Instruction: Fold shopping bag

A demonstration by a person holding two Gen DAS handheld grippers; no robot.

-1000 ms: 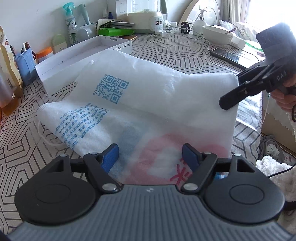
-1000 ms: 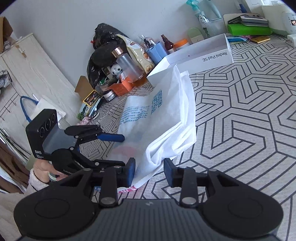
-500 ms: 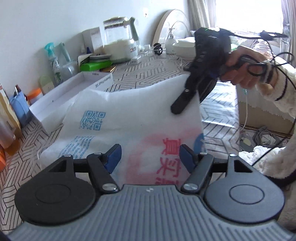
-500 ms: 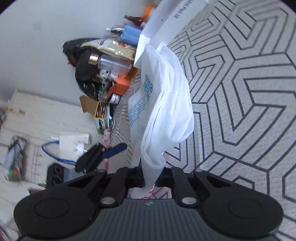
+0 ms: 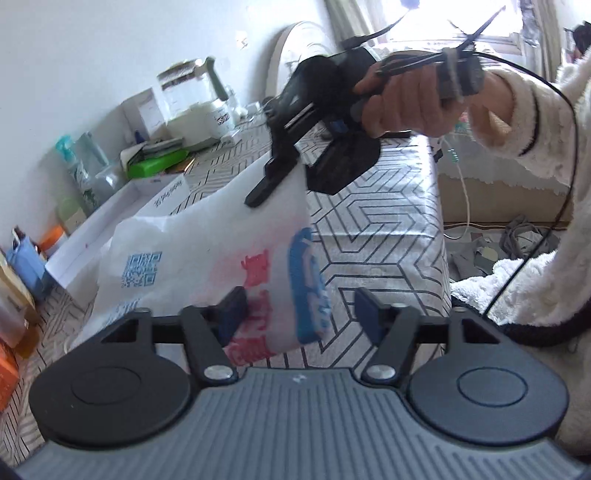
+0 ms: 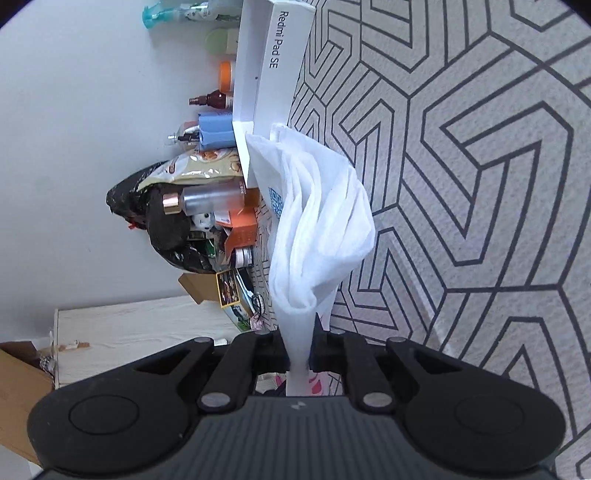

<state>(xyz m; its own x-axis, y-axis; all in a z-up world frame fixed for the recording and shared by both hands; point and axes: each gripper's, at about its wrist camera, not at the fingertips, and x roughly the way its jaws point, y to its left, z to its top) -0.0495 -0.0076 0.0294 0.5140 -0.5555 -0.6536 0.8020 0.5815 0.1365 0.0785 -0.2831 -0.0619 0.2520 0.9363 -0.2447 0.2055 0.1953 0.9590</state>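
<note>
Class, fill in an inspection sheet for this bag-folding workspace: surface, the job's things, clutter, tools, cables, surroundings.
Surface: table under a cloth with a black line pattern.
Job's things: white printed bag, one corner lifted, the rest sagging onto the table.
Clutter: open white box, bottles and a kettle along the wall side.
Tools: right tool shut on the bag's edge, held by a hand; left tool closing, bag corner between its jaws, not yet pinched.
Cables: black cable runs from the right hand over the sleeve.
Surroundings: white wall, bright window.
</note>
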